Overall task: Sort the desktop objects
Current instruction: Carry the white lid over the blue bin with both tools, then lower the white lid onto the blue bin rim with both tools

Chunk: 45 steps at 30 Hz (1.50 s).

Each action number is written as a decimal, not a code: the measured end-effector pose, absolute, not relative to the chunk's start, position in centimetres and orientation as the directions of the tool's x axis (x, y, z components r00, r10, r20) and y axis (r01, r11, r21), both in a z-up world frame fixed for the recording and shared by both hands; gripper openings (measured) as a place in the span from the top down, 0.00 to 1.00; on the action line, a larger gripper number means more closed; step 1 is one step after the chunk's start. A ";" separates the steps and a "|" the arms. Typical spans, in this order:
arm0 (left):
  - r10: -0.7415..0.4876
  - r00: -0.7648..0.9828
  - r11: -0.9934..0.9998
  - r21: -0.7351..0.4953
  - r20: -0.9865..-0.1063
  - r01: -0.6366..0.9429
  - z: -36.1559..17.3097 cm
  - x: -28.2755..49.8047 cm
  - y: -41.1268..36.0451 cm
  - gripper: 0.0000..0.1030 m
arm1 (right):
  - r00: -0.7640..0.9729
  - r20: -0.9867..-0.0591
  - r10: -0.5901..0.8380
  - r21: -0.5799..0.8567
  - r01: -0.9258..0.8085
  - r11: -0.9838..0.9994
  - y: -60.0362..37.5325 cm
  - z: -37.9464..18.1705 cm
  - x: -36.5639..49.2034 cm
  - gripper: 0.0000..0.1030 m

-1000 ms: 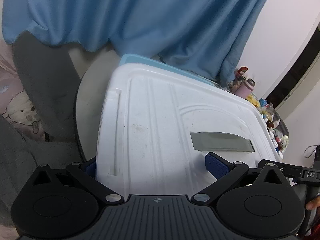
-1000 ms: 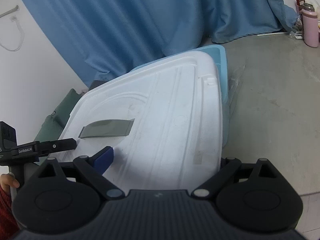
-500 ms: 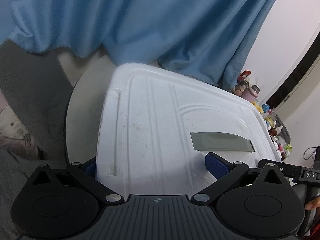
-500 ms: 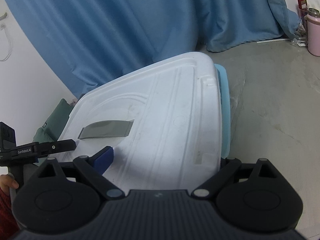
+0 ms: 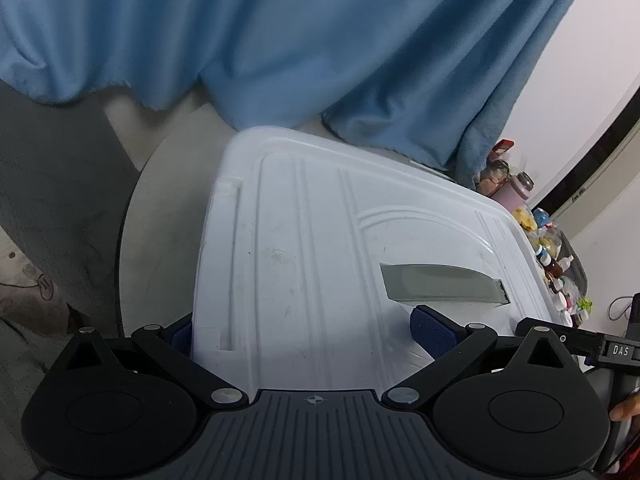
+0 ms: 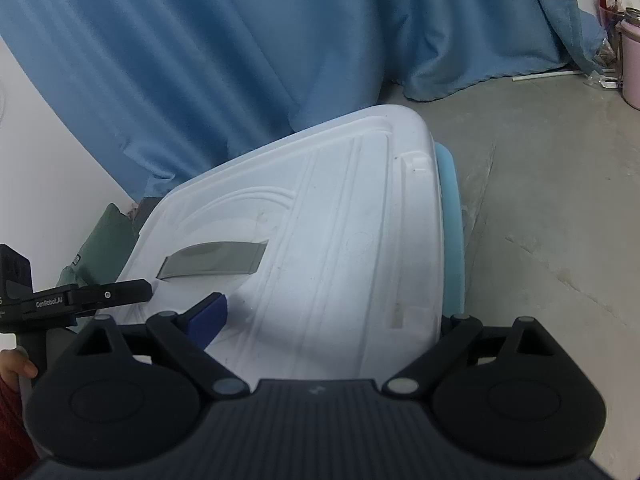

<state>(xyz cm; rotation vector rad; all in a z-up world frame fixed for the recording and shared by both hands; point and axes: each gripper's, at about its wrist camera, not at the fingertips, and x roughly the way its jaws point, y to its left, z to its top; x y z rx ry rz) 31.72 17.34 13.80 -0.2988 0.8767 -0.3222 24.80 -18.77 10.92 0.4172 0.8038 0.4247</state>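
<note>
A large white plastic lid [image 5: 320, 260] with a grey label fills the left wrist view and also shows in the right wrist view [image 6: 340, 248]. Under it a light blue storage box [image 6: 450, 216] shows along its right edge. My left gripper [image 5: 308, 332] clamps the lid's near-left corner, one pad on top and one under the edge. My right gripper [image 6: 328, 320] clamps the near-right corner the same way, its right pad hidden under the rim. Both hold the lid low over the box.
A round grey table [image 6: 552, 184] bears the box. A blue curtain [image 5: 300, 40] hangs behind. A pink bottle [image 6: 632, 68] and several small bottles and toys [image 5: 552, 256] stand at the table's right side. A grey chair [image 5: 48, 184] stands at the left.
The lid has come down and forward over the blue box, so less of the box's far rim shows. Both grippers keep their hold on it.
</note>
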 end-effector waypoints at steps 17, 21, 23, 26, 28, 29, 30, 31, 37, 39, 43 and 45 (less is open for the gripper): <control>-0.333 0.611 0.938 -0.316 -0.718 0.141 13.9 33.9 19.0 0.00 | 0.676 -0.670 0.307 0.345 -0.083 0.935 -18.9 13.4 25.3 0.07; -0.320 0.611 0.945 -0.292 -0.724 0.148 13.9 34.0 18.8 0.00 | 0.678 -0.673 0.295 0.328 -0.083 0.941 -19.2 13.4 25.3 0.07; -0.294 0.611 0.954 -0.267 -0.735 0.139 14.0 34.1 18.7 0.00 | 0.682 -0.678 0.274 0.308 -0.075 0.948 -19.3 13.2 25.9 0.07; -0.206 0.611 0.978 -0.171 -0.764 0.115 14.2 34.3 18.4 0.00 | 0.686 -0.693 0.222 0.253 -0.057 0.966 -19.1 13.1 26.1 0.07; -0.148 0.605 0.989 -0.105 -0.782 0.106 14.3 34.5 18.2 0.00 | 0.681 -0.707 0.192 0.214 -0.053 0.975 -18.9 13.1 26.2 0.09; -0.130 0.599 0.991 -0.084 -0.790 0.104 14.3 34.6 18.1 0.00 | 0.676 -0.714 0.182 0.198 -0.054 0.979 -18.7 13.0 26.3 0.10; -0.118 0.590 0.992 -0.071 -0.799 0.102 14.3 34.8 18.0 0.00 | 0.672 -0.720 0.174 0.184 -0.056 0.981 -18.5 12.9 26.5 0.10; -0.112 0.582 0.993 -0.064 -0.806 0.103 14.2 34.9 17.9 0.00 | 0.669 -0.725 0.166 0.174 -0.056 0.983 -18.4 12.9 26.6 0.10; -0.106 0.566 0.992 -0.046 -0.817 0.119 14.4 35.1 17.5 0.00 | 0.653 -0.740 0.164 0.156 -0.070 0.985 -17.5 12.9 27.1 0.17; -0.105 0.566 0.991 -0.040 -0.818 0.125 14.5 35.2 17.5 0.00 | 0.646 -0.746 0.158 0.145 -0.074 0.987 -17.2 12.8 27.3 0.19; -0.107 0.565 0.991 -0.040 -0.818 0.130 14.3 35.4 17.3 0.00 | 0.639 -0.753 0.158 0.142 -0.077 0.987 -16.9 12.5 27.4 0.21; -0.114 0.563 0.990 -0.048 -0.819 0.131 14.2 35.5 17.3 0.00 | 0.633 -0.756 0.167 0.153 -0.077 0.985 -16.9 12.3 27.6 0.25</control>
